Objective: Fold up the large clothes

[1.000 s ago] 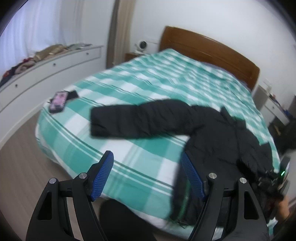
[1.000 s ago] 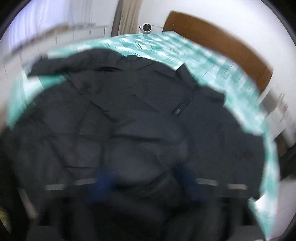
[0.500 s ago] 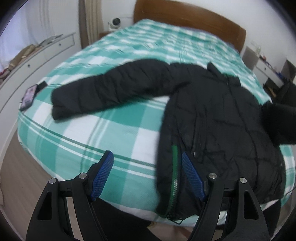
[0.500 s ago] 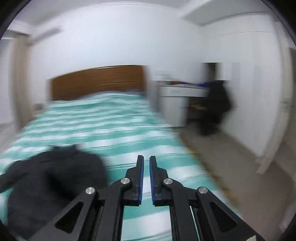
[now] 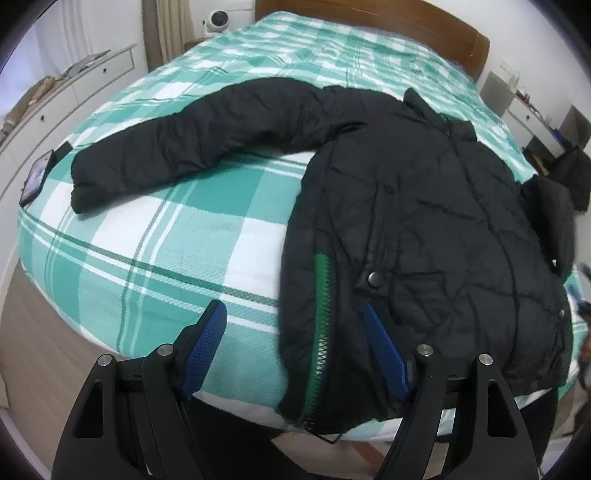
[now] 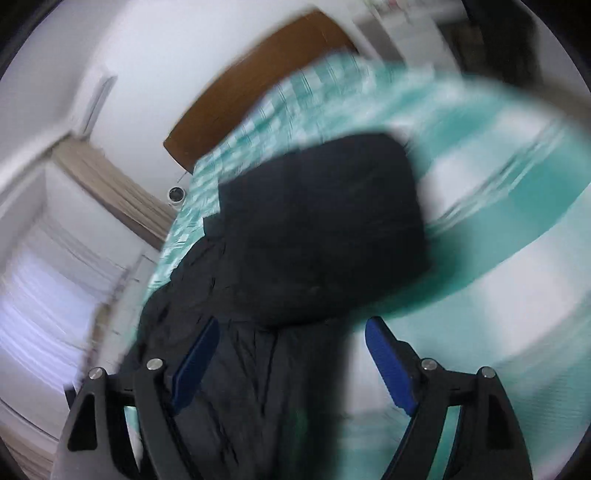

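Note:
A black puffer jacket lies front up on the green and white checked bed. Its left sleeve stretches out flat to the left. The other sleeve is bunched at the jacket's right side. A green zipper runs down the front to the hem at the bed's near edge. My left gripper is open and empty, just above the hem. In the blurred right wrist view the jacket fills the middle, and my right gripper is open and empty above it.
A phone lies at the bed's left edge. A white dresser stands to the left. A wooden headboard is at the far end, with a small round device beside it. A nightstand is at the right.
My left gripper has come closer to the jacket's hem. My right gripper was shut half a second ago and is now open, and it has swung back toward the jacket.

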